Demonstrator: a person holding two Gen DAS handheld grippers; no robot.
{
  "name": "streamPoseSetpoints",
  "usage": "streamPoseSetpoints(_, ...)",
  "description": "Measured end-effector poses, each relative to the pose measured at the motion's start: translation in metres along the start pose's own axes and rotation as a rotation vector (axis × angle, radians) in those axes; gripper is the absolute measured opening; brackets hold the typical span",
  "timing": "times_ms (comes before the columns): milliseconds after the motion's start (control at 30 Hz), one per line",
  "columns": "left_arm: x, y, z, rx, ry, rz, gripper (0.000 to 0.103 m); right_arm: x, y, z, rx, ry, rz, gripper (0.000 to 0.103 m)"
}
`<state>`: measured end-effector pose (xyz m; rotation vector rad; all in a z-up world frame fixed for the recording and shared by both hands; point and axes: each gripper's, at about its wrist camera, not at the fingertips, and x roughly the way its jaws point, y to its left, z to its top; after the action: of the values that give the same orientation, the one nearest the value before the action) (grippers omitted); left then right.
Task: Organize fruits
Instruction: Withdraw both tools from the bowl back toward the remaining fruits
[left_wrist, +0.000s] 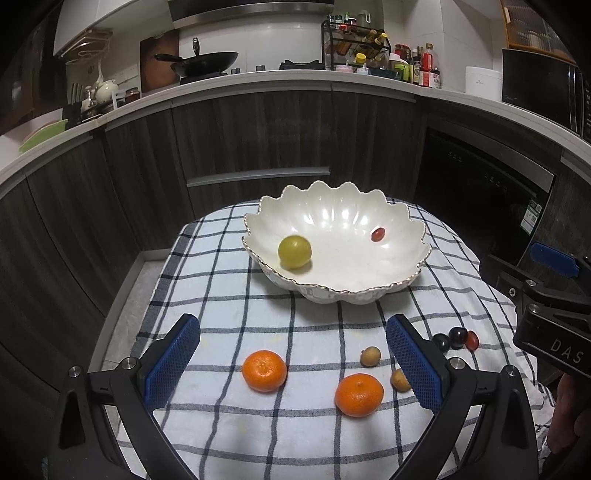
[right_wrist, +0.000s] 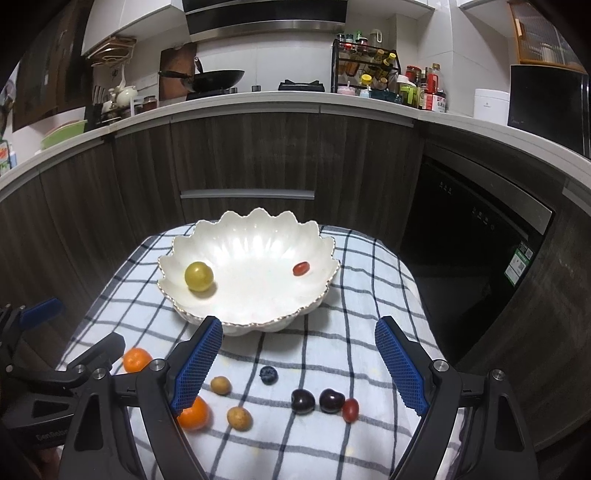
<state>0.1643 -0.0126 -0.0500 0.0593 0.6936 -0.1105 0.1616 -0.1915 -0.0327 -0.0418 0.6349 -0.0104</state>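
2 open-jawed grippers (left_wrist: 293, 363) above fruit

"DAS" is printed in pale letters on the black body of the right claw (left_wrist: 554, 291), seen from the left wrist view. The left claw (right_wrist: 55, 332) carries a partial word, roughly "GenRobo", cut off at the frame edge. Green sticker on the dishwasher (right_wrist: 519, 264) and the bottle labels are too small to read.

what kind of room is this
Most likely a home kitchen: a wok sits on the stove under a range hood, and a rack of sauce bottles stands on the countertop behind the fruit table.
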Motion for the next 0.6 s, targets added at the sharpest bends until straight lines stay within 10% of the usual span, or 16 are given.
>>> streamPoseSetpoints(600, 0.015, -0.027, -0.029, 0.044, 0.016, -0.062, 0.102, 0.012, -0.022, -0.035, 0.026, 0.042, -0.028, 0.086)
